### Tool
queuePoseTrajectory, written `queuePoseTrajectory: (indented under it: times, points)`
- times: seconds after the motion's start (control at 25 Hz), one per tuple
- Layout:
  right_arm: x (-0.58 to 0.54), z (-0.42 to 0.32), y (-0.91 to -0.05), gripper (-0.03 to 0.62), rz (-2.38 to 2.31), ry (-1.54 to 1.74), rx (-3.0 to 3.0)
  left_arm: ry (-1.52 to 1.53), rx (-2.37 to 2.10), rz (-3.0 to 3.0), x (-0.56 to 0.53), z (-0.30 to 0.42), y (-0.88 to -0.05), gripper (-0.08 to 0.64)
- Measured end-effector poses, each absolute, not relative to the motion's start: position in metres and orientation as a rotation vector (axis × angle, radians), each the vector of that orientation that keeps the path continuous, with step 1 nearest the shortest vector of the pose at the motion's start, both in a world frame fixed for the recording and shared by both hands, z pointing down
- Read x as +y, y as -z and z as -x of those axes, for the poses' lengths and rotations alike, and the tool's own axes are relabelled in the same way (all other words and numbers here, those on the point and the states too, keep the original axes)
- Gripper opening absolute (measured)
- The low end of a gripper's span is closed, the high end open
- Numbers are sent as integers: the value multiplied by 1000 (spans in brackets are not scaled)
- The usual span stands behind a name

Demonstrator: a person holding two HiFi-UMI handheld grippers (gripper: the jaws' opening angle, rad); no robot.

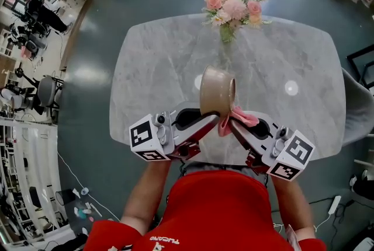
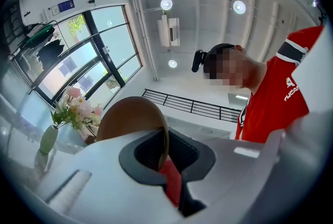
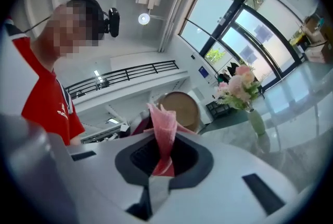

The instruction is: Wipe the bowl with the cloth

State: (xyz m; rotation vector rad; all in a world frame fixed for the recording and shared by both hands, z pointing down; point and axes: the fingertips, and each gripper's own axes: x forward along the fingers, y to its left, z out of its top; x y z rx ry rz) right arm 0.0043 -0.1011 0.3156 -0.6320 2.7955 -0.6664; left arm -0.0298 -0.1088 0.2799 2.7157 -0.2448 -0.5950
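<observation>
Left gripper (image 1: 204, 119) reaches in from 7 o'clock of the bowl (image 1: 217, 91), its jaws closed down narrow on the bowl's thin rim; in the left gripper view the left gripper (image 2: 166, 158) has the brown wall of the bowl (image 2: 130, 116) rising from between its jaws. It tilts a little upward, and the bowl is held on edge, lifted off the grey marble bench (image 1: 158, 57), with its mouth seemingly turned toward 3 o'clock. From 5 o'clock comes the right gripper (image 1: 232, 123), roughly level, so the two grippers converge in a V under the bowl, with bare forearms running back toward 6 o'clock. The right gripper (image 3: 164, 158) is clamped on a twisted pink cloth (image 3: 162, 129), which stands up out of its jaws. The cloth (image 1: 242, 117) bunches just beside the bowl's lower edge; whether it touches is unclear. A vase of pink flowers (image 1: 234, 10) stands at 12 o'clock on the bench.
</observation>
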Motion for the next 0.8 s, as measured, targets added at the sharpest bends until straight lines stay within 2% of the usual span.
queuePoseTrajectory:
  times: [0.12, 0.44, 0.6, 0.8]
  points:
    - [-90, 13, -299, 21, 567, 592, 2811, 548, -268, -2714, -110, 29, -287, 12]
    - [-99, -3, -305, 21, 654, 596, 2835, 507, -273, -2743, -109, 29, -286, 12]
    - [-102, 2, -274, 21, 633, 480, 2812, 423, -288, -2750, -108, 25, -300, 14]
    - [-96, 6, -281, 21, 622, 420, 2913, 397, -289, -2765, -105, 24, -303, 14]
